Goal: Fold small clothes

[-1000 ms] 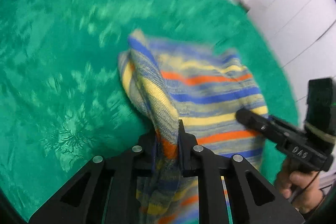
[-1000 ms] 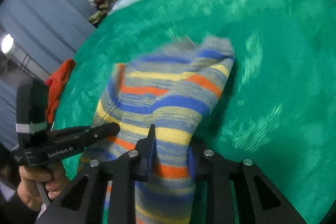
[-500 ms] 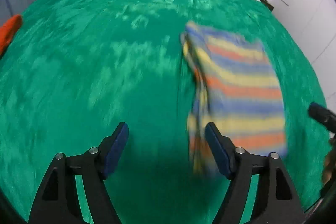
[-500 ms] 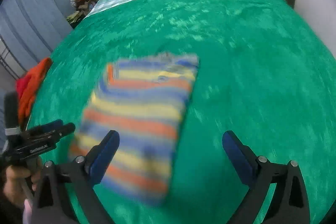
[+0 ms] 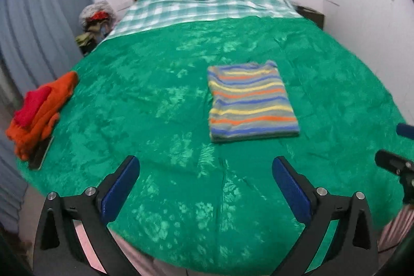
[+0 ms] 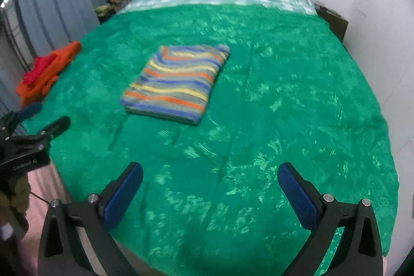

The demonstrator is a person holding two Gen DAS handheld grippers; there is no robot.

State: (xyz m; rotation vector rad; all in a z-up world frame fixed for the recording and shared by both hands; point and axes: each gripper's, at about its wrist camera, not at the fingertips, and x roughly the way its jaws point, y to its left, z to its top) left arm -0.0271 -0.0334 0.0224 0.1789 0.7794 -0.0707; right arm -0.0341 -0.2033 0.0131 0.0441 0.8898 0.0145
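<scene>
Since the striped knit top (image 5: 251, 101) was already lying in a neat flat rectangle, right of centre in the left wrist view, I'd call that piece done. Both jaws had just been opening: left hand-held gripper (image 5: 205, 186) and right hand-held gripper (image 6: 210, 189) were released, spread wide with nothing between them, only green bedspread (image 5: 155, 100). The top looked soft and thick, with orange, yellow and blue bands and layered edges at the near end. What was left, I guess, was the rumpled orange-red clothes pile (image 5: 38, 113) at the left edge, fleecy-looking and lying on a dark flat thing I couldn't identify.
</scene>
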